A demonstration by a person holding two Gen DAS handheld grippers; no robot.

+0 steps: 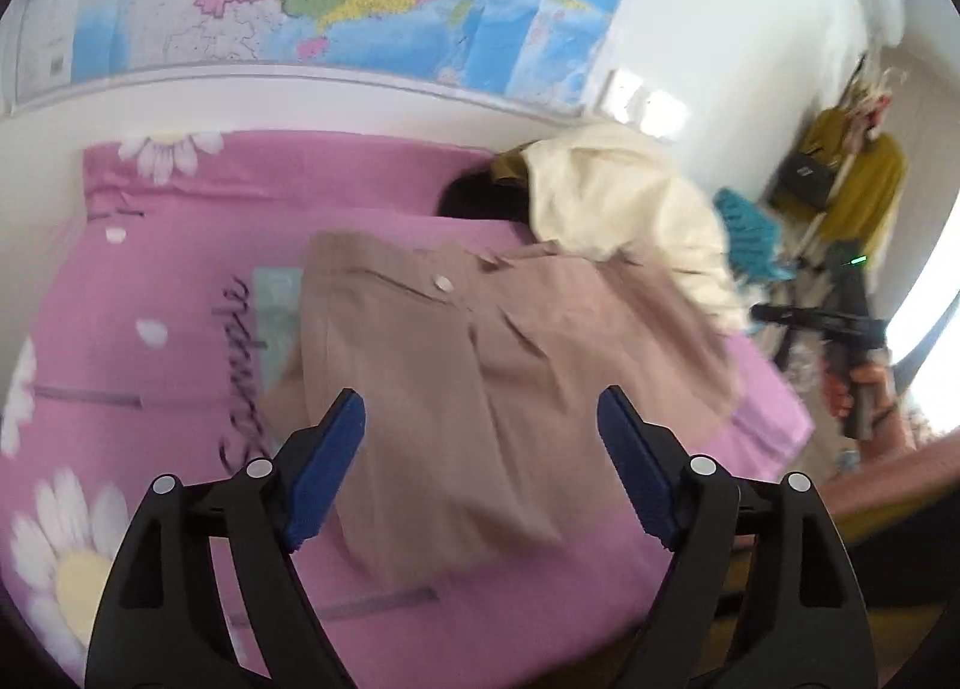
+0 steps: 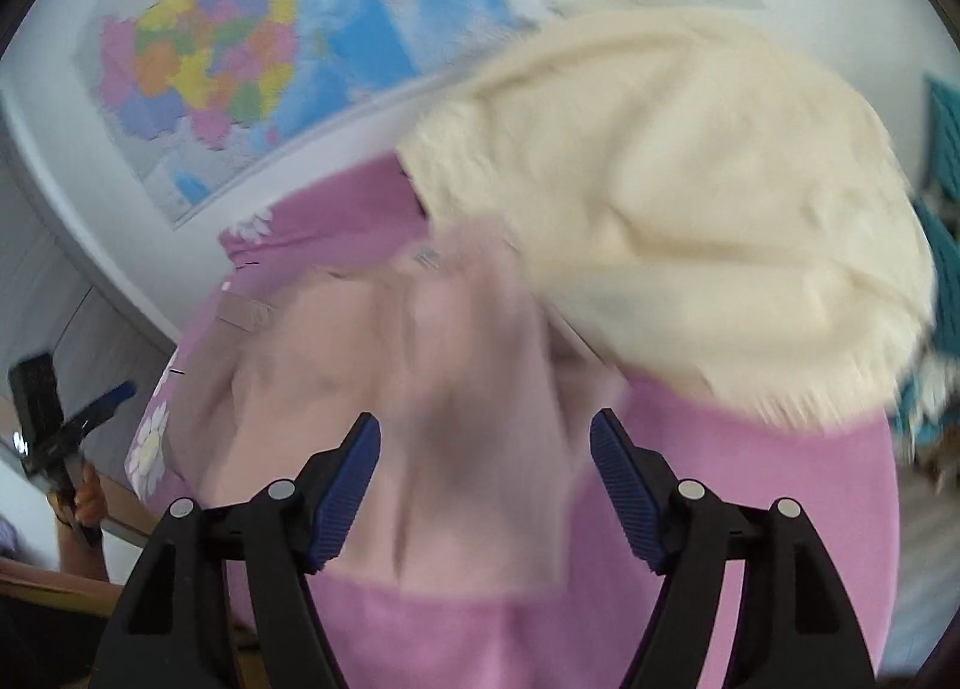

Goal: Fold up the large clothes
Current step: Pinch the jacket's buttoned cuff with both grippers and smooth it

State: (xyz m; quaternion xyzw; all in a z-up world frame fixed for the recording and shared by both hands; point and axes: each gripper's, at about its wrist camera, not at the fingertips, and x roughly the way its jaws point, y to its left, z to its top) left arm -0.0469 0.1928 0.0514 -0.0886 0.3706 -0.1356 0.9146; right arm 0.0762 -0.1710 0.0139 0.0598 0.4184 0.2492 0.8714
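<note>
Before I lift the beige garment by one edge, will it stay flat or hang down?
The beige garment is probably floppy: it lies in soft creases on the pink sheet. It likely hangs and unfolds from one edge. Its button suggests light shirt-like cloth, so it should slide easily.

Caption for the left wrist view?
Open left tongs above a tan garment on a pink sheet.

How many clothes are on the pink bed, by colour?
Tan-pink garment: 1
Cream fluffy garment: 1
Dark garment: 1
Olive garment, mostly hidden under the cream one: 1
Total: 4
</note>
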